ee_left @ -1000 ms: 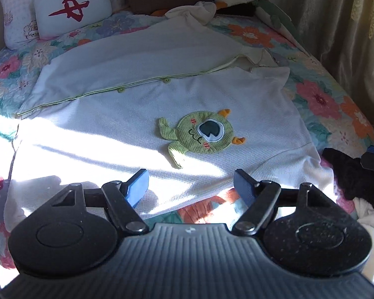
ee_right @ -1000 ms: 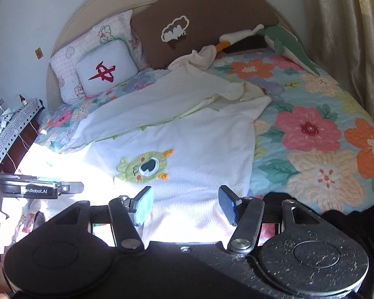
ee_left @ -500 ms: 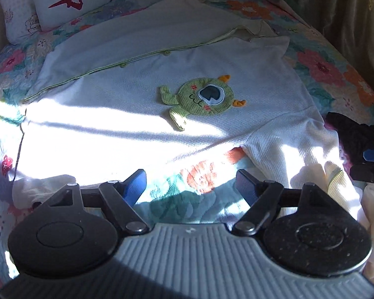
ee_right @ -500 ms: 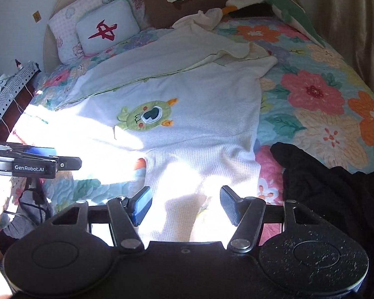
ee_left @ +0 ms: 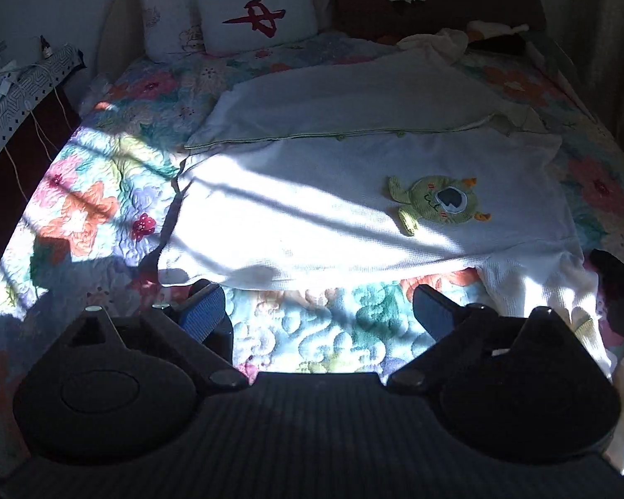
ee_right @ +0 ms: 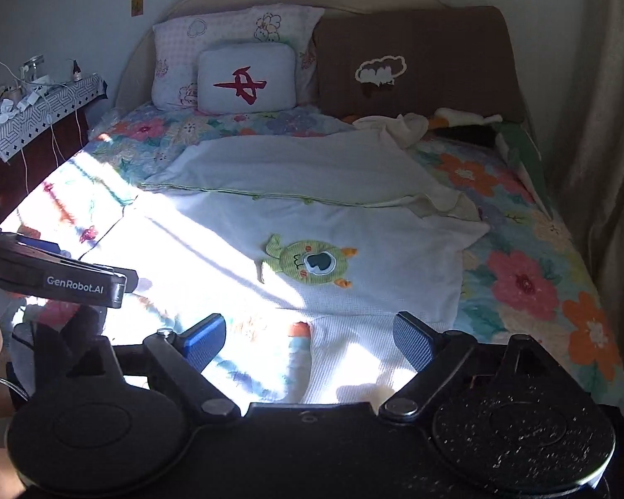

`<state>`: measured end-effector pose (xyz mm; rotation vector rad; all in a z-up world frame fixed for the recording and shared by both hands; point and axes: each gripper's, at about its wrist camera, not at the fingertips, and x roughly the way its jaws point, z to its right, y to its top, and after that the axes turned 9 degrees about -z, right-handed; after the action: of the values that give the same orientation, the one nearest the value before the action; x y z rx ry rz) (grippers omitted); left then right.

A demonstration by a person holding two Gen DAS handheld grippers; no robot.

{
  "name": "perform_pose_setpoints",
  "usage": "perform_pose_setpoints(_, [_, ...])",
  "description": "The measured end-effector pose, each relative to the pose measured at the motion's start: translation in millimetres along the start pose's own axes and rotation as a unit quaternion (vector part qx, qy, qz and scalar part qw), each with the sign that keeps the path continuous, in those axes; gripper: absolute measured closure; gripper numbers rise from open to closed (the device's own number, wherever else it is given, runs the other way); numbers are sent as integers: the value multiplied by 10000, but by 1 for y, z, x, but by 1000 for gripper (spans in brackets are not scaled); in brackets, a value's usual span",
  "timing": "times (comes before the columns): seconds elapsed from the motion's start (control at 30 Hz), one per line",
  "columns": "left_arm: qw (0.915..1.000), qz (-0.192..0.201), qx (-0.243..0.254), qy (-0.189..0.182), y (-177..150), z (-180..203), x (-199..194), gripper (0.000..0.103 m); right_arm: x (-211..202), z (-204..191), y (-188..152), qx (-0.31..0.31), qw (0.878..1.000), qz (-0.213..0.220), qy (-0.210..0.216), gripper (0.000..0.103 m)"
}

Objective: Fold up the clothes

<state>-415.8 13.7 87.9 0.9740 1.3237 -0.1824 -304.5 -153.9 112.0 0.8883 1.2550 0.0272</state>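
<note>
Nearest in the left wrist view, the left gripper [ee_left: 314, 312] hangs with its blue-padded fingers [ee_left: 201, 312] spread wide and grasping nothing, over the quilted floral bedspread [ee_left: 320, 332]. The right gripper [ee_right: 310, 339] is likewise released, its ribbed blue fingers [ee_right: 412, 339] apart above a sunlit leg of the white waffle-knit baby romper [ee_right: 353, 249]. At the left edge of the right wrist view, the other device's black body reads "GenRobot.AI". The romper lies flat across the bed, one front panel folded open along a green-piped edge with small buttons; a green one-eyed monster patch [ee_right: 310, 264] with orange horns sits on it. Beyond lie a white cushion [ee_right: 247, 79] bearing a red character, a pale printed pillow [ee_right: 233, 29], and a brown pillow [ee_right: 412, 62] with a cloud design.
</note>
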Motion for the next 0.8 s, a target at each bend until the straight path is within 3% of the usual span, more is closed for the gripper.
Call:
perform_pose_setpoints(0.1, [9997, -28, 222, -127, 0, 6, 3, 5, 2, -11, 5, 78, 9998, -36, -179, 13])
perform_pose_setpoints(0.2, [9977, -29, 611, -289, 1, 23, 7, 5, 6, -16, 2, 228, 9997, -84, -47, 13])
perform_pose_setpoints(0.43, [9973, -253, 531, -438, 5, 25, 16, 5, 12, -19, -4, 466, 9987, -204, -17, 13])
perform_pose_setpoints(0.8, [9944, -242, 880, -526, 3, 40, 15, 5, 25, -12, -4, 560, 9981, -216, -152, 13])
